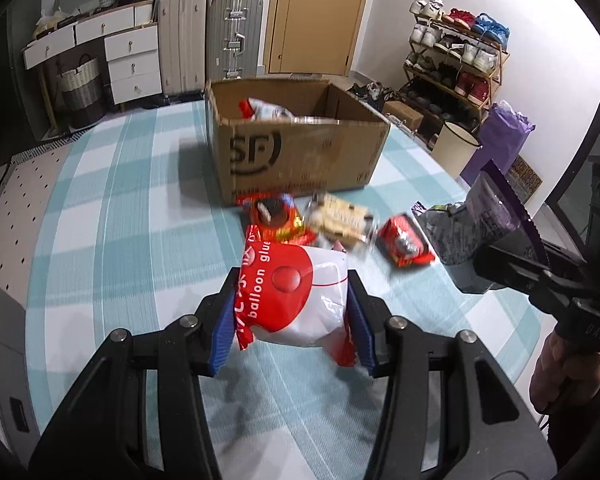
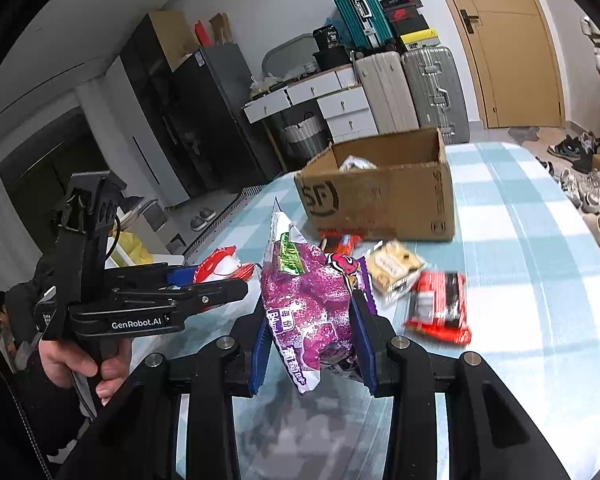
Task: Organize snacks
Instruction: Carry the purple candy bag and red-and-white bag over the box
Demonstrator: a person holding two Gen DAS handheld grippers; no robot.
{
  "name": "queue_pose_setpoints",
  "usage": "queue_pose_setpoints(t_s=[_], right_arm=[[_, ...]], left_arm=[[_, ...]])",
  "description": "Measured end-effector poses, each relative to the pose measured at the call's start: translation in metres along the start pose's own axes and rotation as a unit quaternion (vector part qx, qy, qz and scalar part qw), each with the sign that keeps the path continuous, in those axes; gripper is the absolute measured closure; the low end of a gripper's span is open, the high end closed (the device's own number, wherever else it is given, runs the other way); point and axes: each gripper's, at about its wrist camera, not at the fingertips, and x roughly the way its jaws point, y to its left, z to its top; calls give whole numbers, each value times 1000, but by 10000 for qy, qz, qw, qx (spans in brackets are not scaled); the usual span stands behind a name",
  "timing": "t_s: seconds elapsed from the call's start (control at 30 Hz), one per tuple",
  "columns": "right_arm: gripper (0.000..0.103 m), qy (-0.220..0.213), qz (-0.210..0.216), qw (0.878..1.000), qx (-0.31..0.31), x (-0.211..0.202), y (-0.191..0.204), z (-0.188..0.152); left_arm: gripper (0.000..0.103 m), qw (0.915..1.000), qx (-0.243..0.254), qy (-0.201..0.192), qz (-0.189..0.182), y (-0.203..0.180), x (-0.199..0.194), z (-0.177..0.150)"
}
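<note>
left gripper (image 1: 290, 312) clamps red-white packet (image 1: 296, 300); right gripper (image 2: 312, 344) clamps purple packet (image 2: 308, 304)

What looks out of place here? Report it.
Three snack packets lie jumbled and askew on the tablecloth before the cardboard box, not yet packed. Nothing looks spilled or torn.

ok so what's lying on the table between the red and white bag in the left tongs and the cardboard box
In the left wrist view, between the red and white bag and the cardboard box lie a red-orange snack pack and, beside it, a clear pack of pale biscuits, on the checked cloth.
</note>
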Motion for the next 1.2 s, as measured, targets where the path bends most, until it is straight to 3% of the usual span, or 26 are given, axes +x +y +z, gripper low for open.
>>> queue_pose_setpoints(t_s=[0.6, 1.2], right_arm=[[66, -293, 3, 9994, -164, 11, -7, 91], [66, -346, -99, 9990, -258, 49, -32, 161]], left_arm=[[57, 9994, 32, -288, -178, -9, 7, 109], [57, 9990, -151, -402, -102, 6, 45, 185]])
